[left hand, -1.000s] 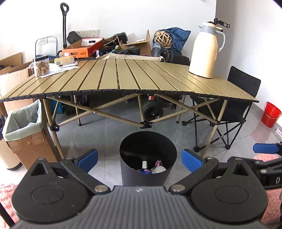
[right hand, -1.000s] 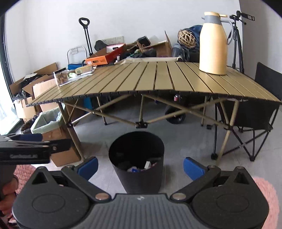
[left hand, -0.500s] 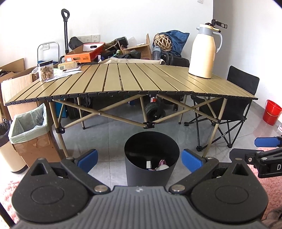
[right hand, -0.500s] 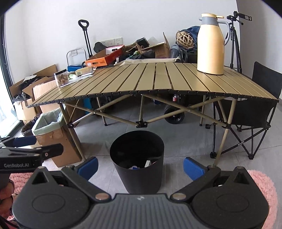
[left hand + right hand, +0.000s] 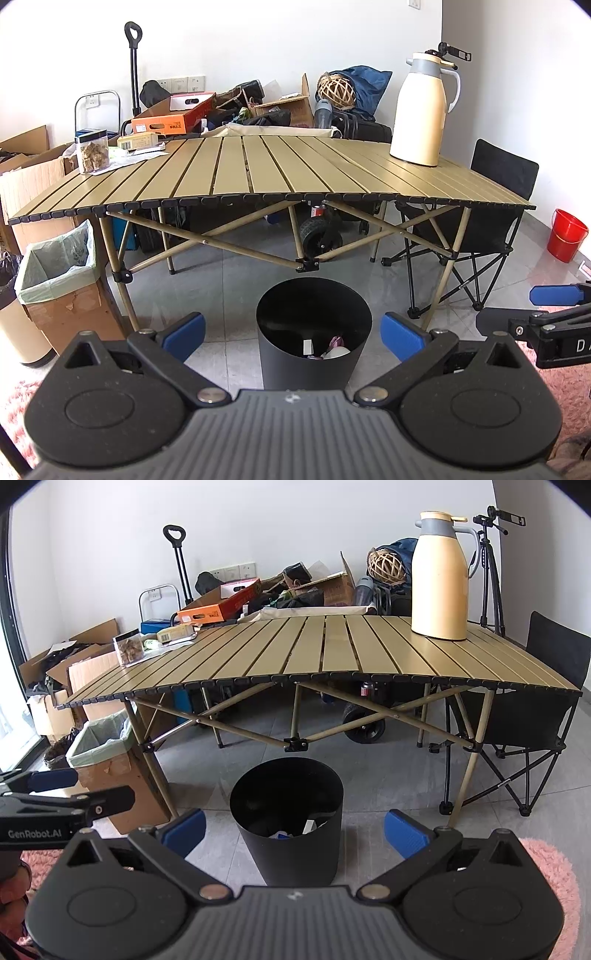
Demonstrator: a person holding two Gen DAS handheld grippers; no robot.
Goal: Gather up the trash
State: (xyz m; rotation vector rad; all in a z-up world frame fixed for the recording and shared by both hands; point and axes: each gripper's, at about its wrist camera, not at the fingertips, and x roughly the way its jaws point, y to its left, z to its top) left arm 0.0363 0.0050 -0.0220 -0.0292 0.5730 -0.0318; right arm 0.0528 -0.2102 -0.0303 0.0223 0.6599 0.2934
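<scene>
We hold left gripper (image 5: 291,332) fingers spread, empty | right gripper (image 5: 293,829) fingers spread, empty | black bin (image 5: 314,343) on floor before folding table (image 5: 258,173); trash (image 5: 334,349) lies inside

Bin (image 5: 314,332) on floor before table (image 5: 258,173); jug (image 5: 421,110) on table, right.
</scene>
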